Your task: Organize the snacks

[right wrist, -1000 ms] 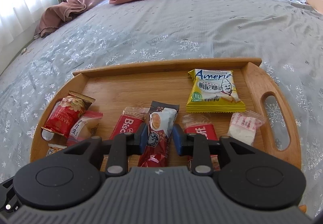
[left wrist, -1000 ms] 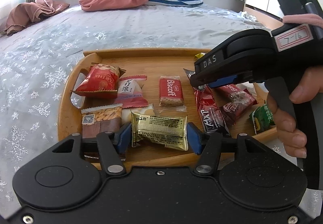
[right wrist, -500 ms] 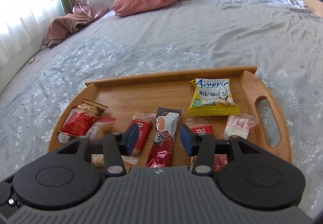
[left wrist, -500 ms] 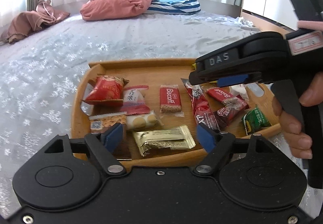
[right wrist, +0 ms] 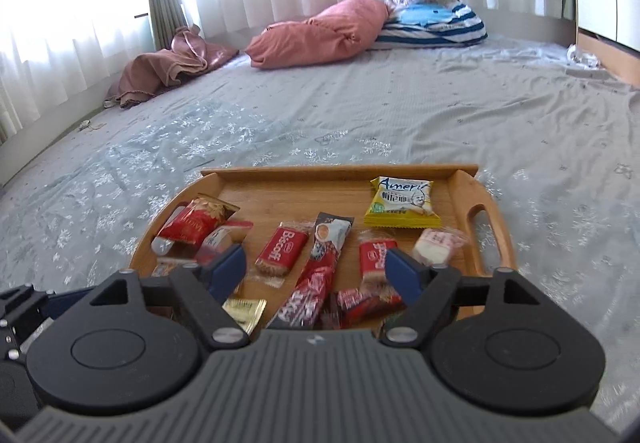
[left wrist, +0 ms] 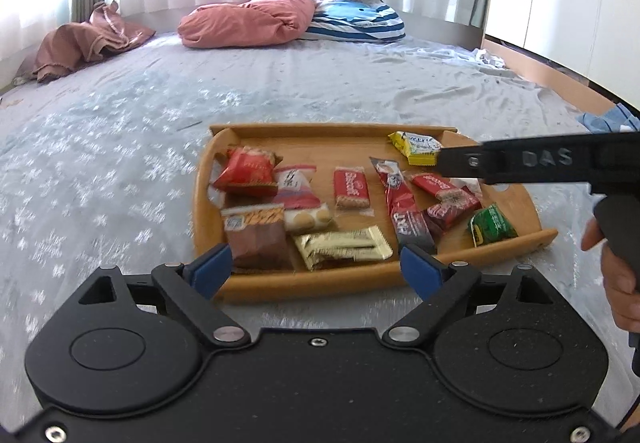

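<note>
I read "Biscoff" on the red biscuit packet [right wrist: 281,246] just ahead of my right gripper [right wrist: 314,270], and "Ameri" on the yellow packet [right wrist: 401,202] farther ahead to its right. "DAS" stands embossed on the black gripper body [left wrist: 544,158] ahead-right of my left gripper [left wrist: 316,268].

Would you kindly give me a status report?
Left gripper open, empty. Right gripper open, empty. Snacks lie in wooden tray. Nothing in the way.

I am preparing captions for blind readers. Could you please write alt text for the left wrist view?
The open left gripper hovers at the near edge of a wooden tray of wrapped snacks on a grey bedspread. A gold packet lies nearest; the right gripper reaches in from the right, above the tray.
</note>
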{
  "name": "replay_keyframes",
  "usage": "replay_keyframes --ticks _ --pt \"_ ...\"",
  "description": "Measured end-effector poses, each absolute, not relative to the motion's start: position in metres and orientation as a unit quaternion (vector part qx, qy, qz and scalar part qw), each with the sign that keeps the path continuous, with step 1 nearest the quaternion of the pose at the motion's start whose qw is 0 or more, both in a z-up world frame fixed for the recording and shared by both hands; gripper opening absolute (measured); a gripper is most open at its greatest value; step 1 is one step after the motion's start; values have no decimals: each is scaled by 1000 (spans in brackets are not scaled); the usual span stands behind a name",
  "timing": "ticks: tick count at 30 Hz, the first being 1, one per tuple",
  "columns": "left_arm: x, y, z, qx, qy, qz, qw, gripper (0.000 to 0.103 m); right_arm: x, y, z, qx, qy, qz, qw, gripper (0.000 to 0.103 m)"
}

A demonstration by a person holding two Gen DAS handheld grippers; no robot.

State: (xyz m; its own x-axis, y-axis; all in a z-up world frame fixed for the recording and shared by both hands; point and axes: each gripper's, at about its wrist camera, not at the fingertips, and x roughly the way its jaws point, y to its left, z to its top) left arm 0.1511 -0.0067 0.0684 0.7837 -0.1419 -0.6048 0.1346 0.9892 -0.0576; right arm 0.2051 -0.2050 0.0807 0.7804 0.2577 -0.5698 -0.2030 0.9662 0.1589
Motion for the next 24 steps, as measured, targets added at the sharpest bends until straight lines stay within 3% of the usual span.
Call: replay_keyframes --ticks 10,24 --pt "113 -4 70 27 317 -66 946 95 149 -214 69 33 281 99 954 93" --pt "76 9 91 -4 321 -59 945 95 100 -226 64 18 260 90 961 100"
